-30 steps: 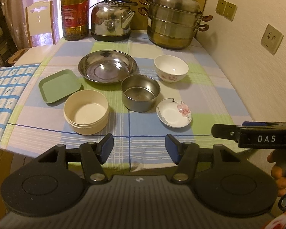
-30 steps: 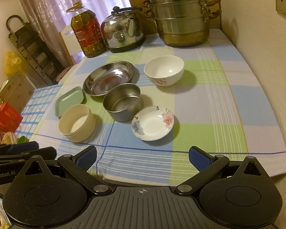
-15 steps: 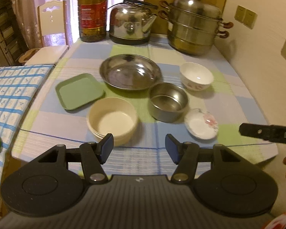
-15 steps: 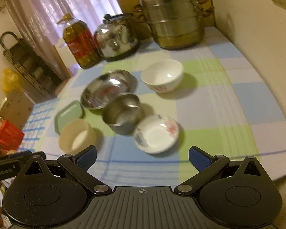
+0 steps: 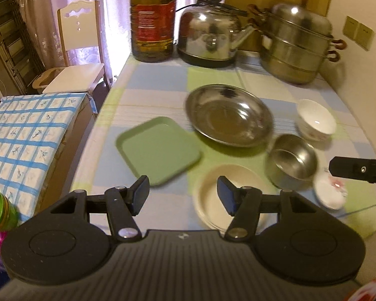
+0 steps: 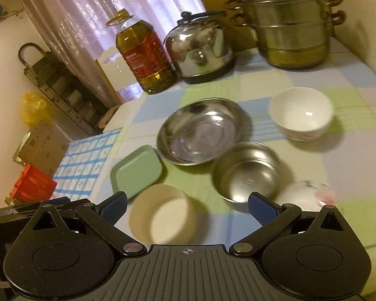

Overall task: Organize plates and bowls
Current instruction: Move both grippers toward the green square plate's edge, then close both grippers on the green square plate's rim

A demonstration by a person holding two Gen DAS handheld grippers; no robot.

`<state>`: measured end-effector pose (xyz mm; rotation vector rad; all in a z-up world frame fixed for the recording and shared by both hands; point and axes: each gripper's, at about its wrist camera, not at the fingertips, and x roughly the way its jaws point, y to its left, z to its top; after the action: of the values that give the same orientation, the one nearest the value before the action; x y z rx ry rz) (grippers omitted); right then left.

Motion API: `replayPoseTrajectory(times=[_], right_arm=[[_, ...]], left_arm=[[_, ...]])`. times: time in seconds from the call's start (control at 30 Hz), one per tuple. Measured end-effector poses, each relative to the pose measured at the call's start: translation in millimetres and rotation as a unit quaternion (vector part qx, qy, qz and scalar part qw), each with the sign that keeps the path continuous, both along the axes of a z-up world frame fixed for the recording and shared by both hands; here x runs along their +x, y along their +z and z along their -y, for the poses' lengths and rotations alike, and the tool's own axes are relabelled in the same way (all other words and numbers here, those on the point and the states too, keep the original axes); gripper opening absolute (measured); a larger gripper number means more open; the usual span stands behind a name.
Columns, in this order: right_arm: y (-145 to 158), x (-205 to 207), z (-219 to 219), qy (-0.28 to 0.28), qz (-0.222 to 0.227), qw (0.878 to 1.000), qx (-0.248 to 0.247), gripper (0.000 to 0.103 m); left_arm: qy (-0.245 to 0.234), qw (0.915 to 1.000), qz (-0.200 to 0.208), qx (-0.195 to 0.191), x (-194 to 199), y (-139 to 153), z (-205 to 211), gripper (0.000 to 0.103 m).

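On the checked tablecloth lie a green square plate [image 5: 159, 149] [image 6: 136, 170], a wide steel dish [image 5: 228, 118] [image 6: 200, 130], a cream bowl [image 5: 213, 195] [image 6: 163, 218], a small steel bowl [image 5: 292, 160] [image 6: 247, 173], a white bowl [image 5: 315, 121] [image 6: 300, 113] and a flowered saucer [image 5: 329, 193] [image 6: 305, 193]. My left gripper [image 5: 183, 197] is open and empty, above the near edges of the green plate and cream bowl. My right gripper [image 6: 186, 207] is open and empty, above the cream bowl's near side.
An oil bottle [image 5: 153, 17], a steel kettle [image 5: 210, 37] and a stacked steamer pot [image 5: 298, 42] stand along the table's far edge. A wall runs on the right. A chair [image 5: 77, 50] and a blue-checked cloth [image 5: 25, 135] lie to the left.
Both grippers have moved forward and left over the table, so the dishes look closer. Both stay open and the dishes have not moved.
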<state>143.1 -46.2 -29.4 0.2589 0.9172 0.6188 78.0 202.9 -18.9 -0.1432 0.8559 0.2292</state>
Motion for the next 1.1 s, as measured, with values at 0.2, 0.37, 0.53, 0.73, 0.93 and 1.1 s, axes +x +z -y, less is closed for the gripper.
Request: replayPoseTrajectory(times=[0.2, 0.37, 0.53, 0.73, 0.93, 1.1], right_arm=[[-10, 24, -61, -0.001, -0.002, 1.0, -0.003, 0.095], [-29, 48, -104, -0.009, -0.036, 0.999, 0.002, 0.082], [-49, 63, -140, -0.014, -0.063, 0.998, -0.011, 0.072], [-76, 79, -167, -0.029, -0.093, 0.995, -0.032, 0.059], [-99, 98, -182, -0.052, -0.123, 0.99, -0.055, 0.046], [-112, 105, -188, -0.065, -0.15, 0.983, -0.081, 0.036]], left_arm=[[-0.019, 0.9998, -0.011, -0.003, 33, -15, -56, 0.056], [-0.044, 0.9987, -0.024, -0.003, 59, -29, -91, 0.056], [-0.07, 0.9968, -0.037, -0.01, 83, -46, -117, 0.05], [-0.098, 0.9937, -0.053, -0.01, 108, -69, -140, 0.043], [-0.113, 0.9903, -0.079, -0.016, 128, -90, -156, 0.036], [-0.126, 0.9872, -0.095, -0.024, 140, -103, -163, 0.029]])
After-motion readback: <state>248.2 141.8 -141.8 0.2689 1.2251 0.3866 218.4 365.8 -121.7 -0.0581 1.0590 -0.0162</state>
